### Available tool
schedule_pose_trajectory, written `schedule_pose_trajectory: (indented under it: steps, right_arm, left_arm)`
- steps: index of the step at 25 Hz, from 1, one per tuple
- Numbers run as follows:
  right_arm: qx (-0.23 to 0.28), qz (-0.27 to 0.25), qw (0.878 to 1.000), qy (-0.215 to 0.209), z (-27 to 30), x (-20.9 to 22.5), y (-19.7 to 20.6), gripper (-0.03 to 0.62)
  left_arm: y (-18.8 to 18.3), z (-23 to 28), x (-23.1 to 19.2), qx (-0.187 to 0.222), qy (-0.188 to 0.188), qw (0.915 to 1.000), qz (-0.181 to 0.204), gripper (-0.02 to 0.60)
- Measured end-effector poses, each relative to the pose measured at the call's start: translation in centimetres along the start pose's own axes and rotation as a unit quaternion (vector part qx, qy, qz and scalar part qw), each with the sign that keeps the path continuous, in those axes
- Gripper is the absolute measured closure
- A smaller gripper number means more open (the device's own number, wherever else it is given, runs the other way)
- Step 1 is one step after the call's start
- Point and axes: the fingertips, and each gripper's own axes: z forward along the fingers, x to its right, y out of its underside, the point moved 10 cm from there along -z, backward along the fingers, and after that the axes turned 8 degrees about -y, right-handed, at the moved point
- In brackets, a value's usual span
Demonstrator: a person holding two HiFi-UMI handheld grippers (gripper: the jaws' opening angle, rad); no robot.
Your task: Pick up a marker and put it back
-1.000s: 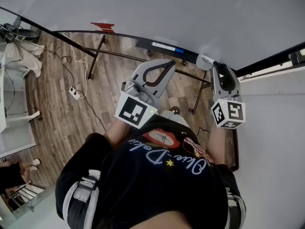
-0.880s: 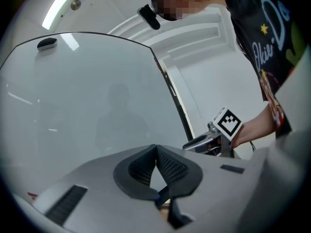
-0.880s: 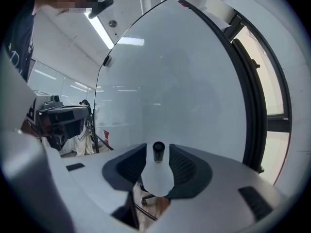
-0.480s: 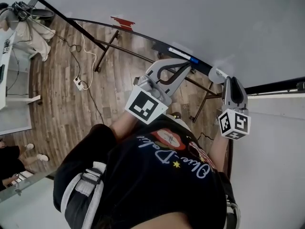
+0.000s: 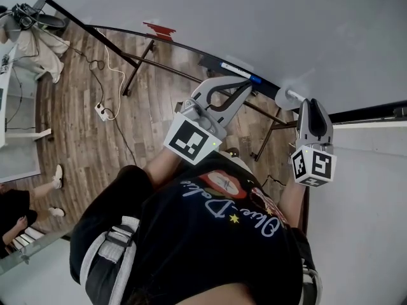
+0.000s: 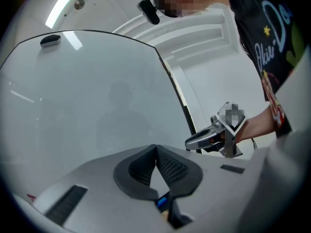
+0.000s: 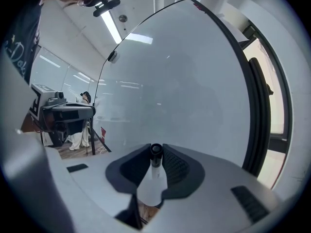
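A white marker [image 7: 155,171] with a black cap stands between the pads of my right gripper [image 7: 156,148], pointing at the whiteboard [image 7: 184,81]. The jaws have just been closing and the pads now press on it. In the head view the right gripper [image 5: 299,100] is at the right, and the marker's pale end [image 5: 286,96] sticks out at the board's lower edge. My left gripper [image 5: 245,84] is held close to the ledge beside it, and its pads [image 6: 167,166] meet at the tip with nothing between them. The left gripper view also shows the right gripper [image 6: 194,142].
A blue-and-white marker [image 5: 238,70] lies on the board's dark ledge [image 5: 210,61], and a red piece [image 5: 159,29] sits further left. Below are the stand's legs [image 5: 137,68], a wooden floor [image 5: 76,132] with a power strip [image 5: 102,111] and cables, and another person's legs [image 5: 32,199].
The right gripper's jaws have narrowed onto the marker. The head view has shifted a little; both hands stay near the ledge.
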Motion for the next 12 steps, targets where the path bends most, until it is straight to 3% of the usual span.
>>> schedule_pose_trajectory:
  steps: [12]
  right_arm:
    - [0.038, -0.011, 0.999, 0.01, -2.7, -0.4, -2.6, 0.522]
  left_arm:
    - [0.0, -0.4, 0.4, 0.003, -0.004, 0.9998, -0.017, 0.577]
